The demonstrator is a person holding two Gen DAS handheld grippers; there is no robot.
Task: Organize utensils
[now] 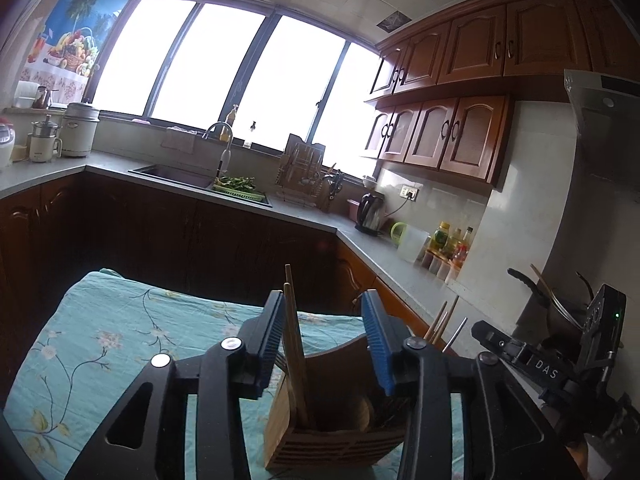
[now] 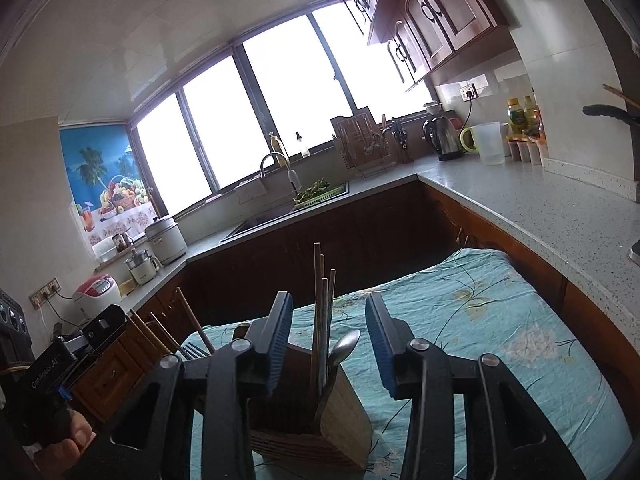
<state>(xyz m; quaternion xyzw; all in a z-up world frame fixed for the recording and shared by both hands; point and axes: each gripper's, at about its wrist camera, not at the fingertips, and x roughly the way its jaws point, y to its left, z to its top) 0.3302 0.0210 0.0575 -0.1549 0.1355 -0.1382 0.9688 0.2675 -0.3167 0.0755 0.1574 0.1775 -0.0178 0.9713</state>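
- Left wrist view: the left tongs [image 1: 326,336] are spread wide, pinching nothing, above a wooden utensil holder [image 1: 332,436] standing on the floral-clothed table [image 1: 100,344]; chopsticks [image 1: 294,344] stand inside it.
- Right wrist view: the right tongs [image 2: 328,340] are spread too, over the same holder [image 2: 312,424], which holds chopsticks [image 2: 322,320] and a spoon [image 2: 346,346].

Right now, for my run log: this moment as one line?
left gripper: open | right gripper: open | chopsticks, spoon in wooden holder | on floral cloth

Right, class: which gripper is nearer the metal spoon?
Right. The right gripper hangs open directly over the metal spoon in the wooden holder; the left gripper is off to its left, over chopsticks.
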